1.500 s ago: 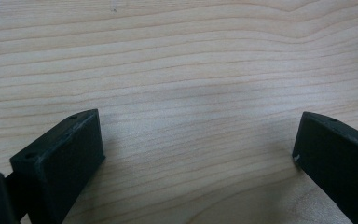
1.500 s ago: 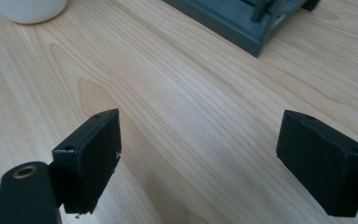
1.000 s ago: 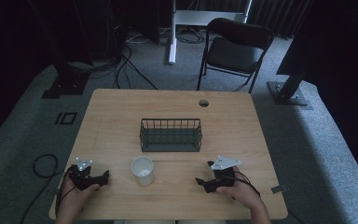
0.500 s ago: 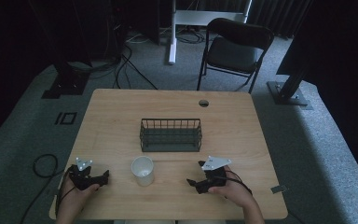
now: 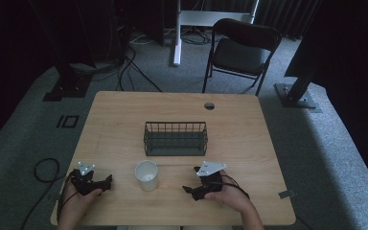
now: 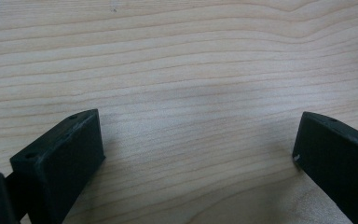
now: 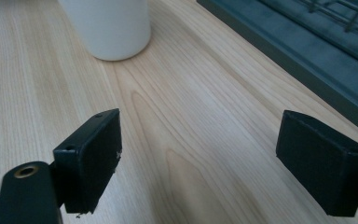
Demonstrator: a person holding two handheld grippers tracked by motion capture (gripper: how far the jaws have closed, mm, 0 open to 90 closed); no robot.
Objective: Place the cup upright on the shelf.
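Note:
A white cup (image 5: 147,174) stands upright on the wooden table (image 5: 124,124), near its front edge. Behind it sits a dark wire basket (image 5: 175,138), and nothing shows inside it. My left gripper (image 5: 106,180) rests low at the front left, left of the cup, its jaws open over bare wood (image 6: 191,116). My right gripper (image 5: 188,189) is at the front right, pointing left toward the cup, jaws open and holding nothing. In the right gripper view the cup (image 7: 107,25) stands ahead at upper left and the basket's base (image 7: 307,56) runs along the right.
A round cable hole (image 5: 209,106) lies near the table's far edge. Beyond the table a black folding chair (image 5: 242,48) stands on grey carpet, with cables (image 5: 124,67) and stand bases (image 5: 297,96) around it.
My right gripper has shifted left toward the cup and turned to point at it. The left gripper, cup and basket have stayed put.

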